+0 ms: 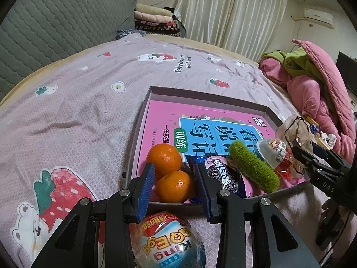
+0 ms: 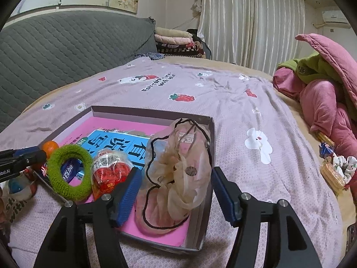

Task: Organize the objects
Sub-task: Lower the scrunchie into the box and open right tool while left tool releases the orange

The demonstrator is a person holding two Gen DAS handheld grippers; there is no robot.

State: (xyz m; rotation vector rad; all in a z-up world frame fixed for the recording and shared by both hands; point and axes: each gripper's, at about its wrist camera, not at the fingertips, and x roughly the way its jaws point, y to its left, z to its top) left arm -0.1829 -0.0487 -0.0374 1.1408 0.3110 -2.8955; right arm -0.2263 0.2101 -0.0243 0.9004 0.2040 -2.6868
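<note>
A shallow grey tray (image 2: pixel 145 111) lies on the bed with a pink book (image 2: pixel 107 125) in it. It holds two oranges (image 1: pixel 164 158), a blue snack packet (image 1: pixel 223 174), a green fuzzy scrunchie (image 2: pixel 55 178) and a red wrapped egg toy (image 2: pixel 111 172). A beige sheer scrunchie (image 2: pixel 187 156) sits in its near right corner. My right gripper (image 2: pixel 176 197) stands open around it, pads clear of the fabric. My left gripper (image 1: pixel 175 189) hovers at the tray's near left edge, jaws narrowly apart with nothing between them. A wrapped King Egg (image 1: pixel 169 243) lies on the sheet beneath it.
Piled pink and green bedding (image 2: pixel 323 102) fills the right side. Loose snacks and a floral scrunchie (image 2: pixel 341 165) lie on the bed beside it. A grey quilted headboard (image 2: pixel 67 44) and folded blankets (image 2: pixel 174 40) stand at the back.
</note>
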